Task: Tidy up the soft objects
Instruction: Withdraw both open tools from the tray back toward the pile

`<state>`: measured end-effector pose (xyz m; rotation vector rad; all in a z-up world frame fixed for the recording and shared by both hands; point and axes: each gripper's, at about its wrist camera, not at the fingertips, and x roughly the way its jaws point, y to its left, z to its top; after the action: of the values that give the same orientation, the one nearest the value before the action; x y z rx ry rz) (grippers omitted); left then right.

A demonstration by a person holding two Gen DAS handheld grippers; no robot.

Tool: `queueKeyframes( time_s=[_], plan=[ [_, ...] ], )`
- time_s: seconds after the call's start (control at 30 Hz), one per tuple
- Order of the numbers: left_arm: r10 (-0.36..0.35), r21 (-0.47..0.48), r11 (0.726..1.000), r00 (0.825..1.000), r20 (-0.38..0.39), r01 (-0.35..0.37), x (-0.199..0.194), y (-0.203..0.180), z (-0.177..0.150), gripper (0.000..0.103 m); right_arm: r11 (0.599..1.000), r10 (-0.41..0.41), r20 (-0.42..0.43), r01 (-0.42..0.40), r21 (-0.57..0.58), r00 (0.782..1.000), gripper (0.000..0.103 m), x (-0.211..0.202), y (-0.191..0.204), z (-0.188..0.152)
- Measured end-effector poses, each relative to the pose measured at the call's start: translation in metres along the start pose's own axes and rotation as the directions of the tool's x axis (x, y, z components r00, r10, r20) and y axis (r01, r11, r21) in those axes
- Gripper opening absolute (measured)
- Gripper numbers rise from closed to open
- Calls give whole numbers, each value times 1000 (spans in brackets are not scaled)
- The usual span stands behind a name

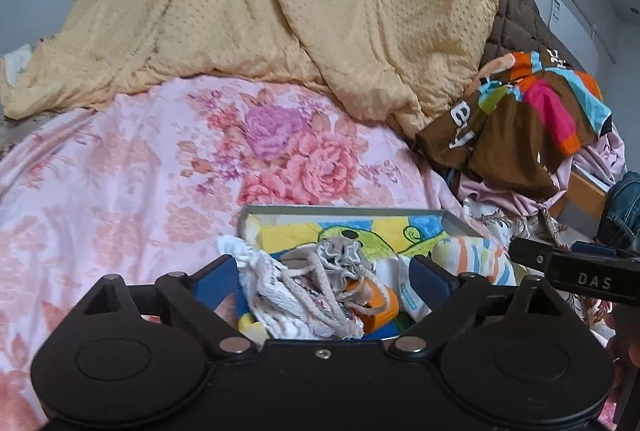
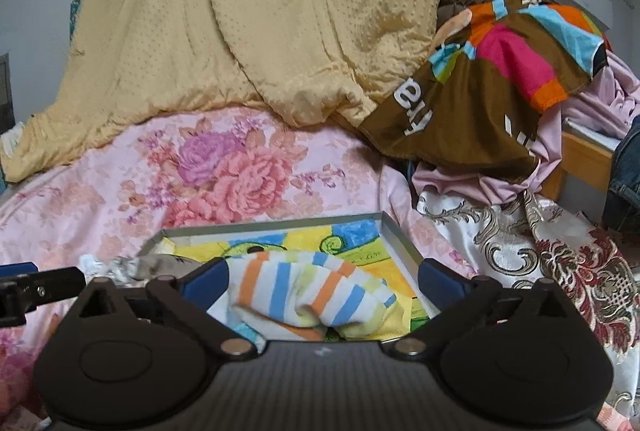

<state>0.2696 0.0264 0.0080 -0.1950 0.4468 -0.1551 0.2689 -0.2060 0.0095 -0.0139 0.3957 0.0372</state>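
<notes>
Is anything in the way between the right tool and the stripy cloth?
Nothing visible is. The right tool is open, and the striped cloth lies in the tray right between its fingers. The drawstring pouch sits off to the left, by the left tool.

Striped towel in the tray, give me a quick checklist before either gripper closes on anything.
1. Right gripper open: ok, blue fingers spread wide.
2. Striped towel between right fingers: ok, bunched between them.
3. Left gripper open: ok.
4. Drawstring pouch between left fingers: ok, lying on a white cloth.
5. Items inside the tray: ok, though part of the white cloth drapes over the left rim.
6. Fingers touching the fabric: cannot tell.
</notes>
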Motion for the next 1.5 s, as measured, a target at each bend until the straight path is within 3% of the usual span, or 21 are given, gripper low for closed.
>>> queueKeyframes(
  time_s=[0.17,0.7,0.97,1.13,1.33,1.5],
  plan=[
    [29,24,999,999,34,-30,-31,-2,2,101,999,31,24,-31,-8,999,103,-27,6,1],
    [77,83,993,995,66,-82,-113,-5,-7,102,992,116,101,-110,-58,988,103,-99,22,-14],
    [139,91,986,990,-7,-137,-134,-8,-15,102,989,129,68,-123,-85,989,103,-117,35,-20],
    [176,113,980,981,-80,-166,-149,-6,-29,102,982,136,-13,-137,-127,991,103,-128,44,-33],
    [160,144,981,964,-213,-131,-151,2,-46,102,961,159,-118,-181,-209,980,103,-135,54,-58],
    [130,144,985,957,-261,-94,-148,5,-55,102,953,154,-155,-188,-236,976,103,-136,58,-66]
  ],
)
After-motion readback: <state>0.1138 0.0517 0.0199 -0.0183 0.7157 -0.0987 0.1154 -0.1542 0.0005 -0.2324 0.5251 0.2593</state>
